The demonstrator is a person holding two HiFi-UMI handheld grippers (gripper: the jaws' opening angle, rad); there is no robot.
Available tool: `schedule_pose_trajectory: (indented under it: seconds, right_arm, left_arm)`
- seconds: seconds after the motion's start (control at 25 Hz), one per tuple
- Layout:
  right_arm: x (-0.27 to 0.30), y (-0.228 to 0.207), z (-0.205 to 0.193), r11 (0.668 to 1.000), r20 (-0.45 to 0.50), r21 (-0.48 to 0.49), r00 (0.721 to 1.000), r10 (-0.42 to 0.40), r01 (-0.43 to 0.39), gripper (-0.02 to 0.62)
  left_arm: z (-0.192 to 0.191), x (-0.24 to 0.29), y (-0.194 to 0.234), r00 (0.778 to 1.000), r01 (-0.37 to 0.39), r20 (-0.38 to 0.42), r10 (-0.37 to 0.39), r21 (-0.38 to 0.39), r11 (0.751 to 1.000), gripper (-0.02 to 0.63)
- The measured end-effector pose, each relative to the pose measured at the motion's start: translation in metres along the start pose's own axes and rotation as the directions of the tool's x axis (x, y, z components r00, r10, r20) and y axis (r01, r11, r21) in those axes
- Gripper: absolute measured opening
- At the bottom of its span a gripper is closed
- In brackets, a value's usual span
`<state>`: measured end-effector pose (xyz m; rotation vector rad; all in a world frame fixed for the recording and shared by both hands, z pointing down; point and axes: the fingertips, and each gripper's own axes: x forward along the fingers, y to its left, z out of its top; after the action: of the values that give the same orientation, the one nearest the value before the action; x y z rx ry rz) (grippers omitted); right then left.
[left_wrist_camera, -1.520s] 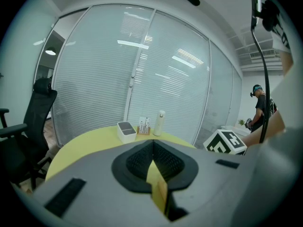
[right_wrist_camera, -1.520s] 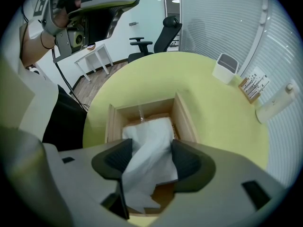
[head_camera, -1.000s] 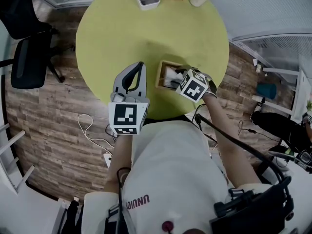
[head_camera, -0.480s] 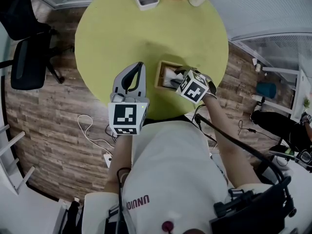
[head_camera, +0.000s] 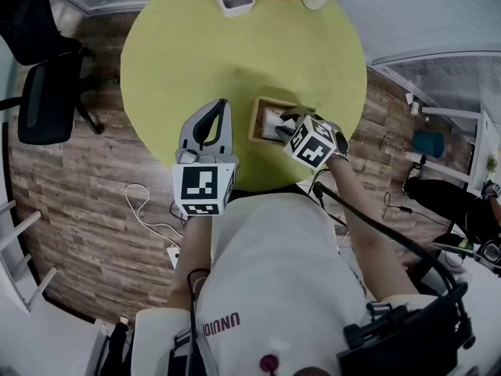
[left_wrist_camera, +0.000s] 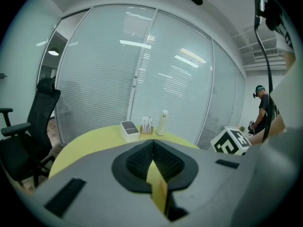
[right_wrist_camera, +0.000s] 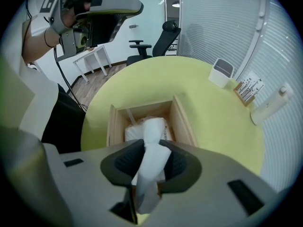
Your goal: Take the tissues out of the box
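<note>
Between the jaws of the right tongs (right_wrist_camera: 148,142), which are closing, a white tissue (right_wrist_camera: 154,126) is pinched, drawn up out of the open wooden box (right_wrist_camera: 183,122). Just left of the box, the left tongs (left_wrist_camera: 152,142) are pressed together on nothing, above the round yellow-green table (right_wrist_camera: 189,79). Along the far edge stand a white tray (right_wrist_camera: 222,72), a small rack (right_wrist_camera: 249,90) and a white bottle (right_wrist_camera: 272,105).

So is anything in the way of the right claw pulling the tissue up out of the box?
Nothing visible is. The tissue already sits between the jaws of the right gripper, which are closing on it, and the wooden box is open on top.
</note>
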<state>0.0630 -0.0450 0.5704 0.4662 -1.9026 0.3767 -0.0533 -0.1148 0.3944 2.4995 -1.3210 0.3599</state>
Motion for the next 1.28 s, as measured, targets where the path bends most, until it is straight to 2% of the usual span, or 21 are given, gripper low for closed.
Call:
schedule_pose_trajectory:
  seconds: [0.68, 1.28]
  right_arm:
    - [-0.011, -0.006, -0.001, 0.998, 0.009, -0.031, 0.998, -0.056, 0.056, 0.087]
    - [-0.028, -0.008, 0.010, 0.996, 0.062, -0.026, 0.995, -0.082, 0.083, 0.080]
  left_arm:
    - [0.002, 0.002, -0.001, 1.000, -0.008, 0.005, 0.008, 0.005, 1.000, 0.012]
    - [0.003, 0.003, -0.001, 1.000, -0.006, 0.005, 0.006, 0.004, 1.000, 0.012]
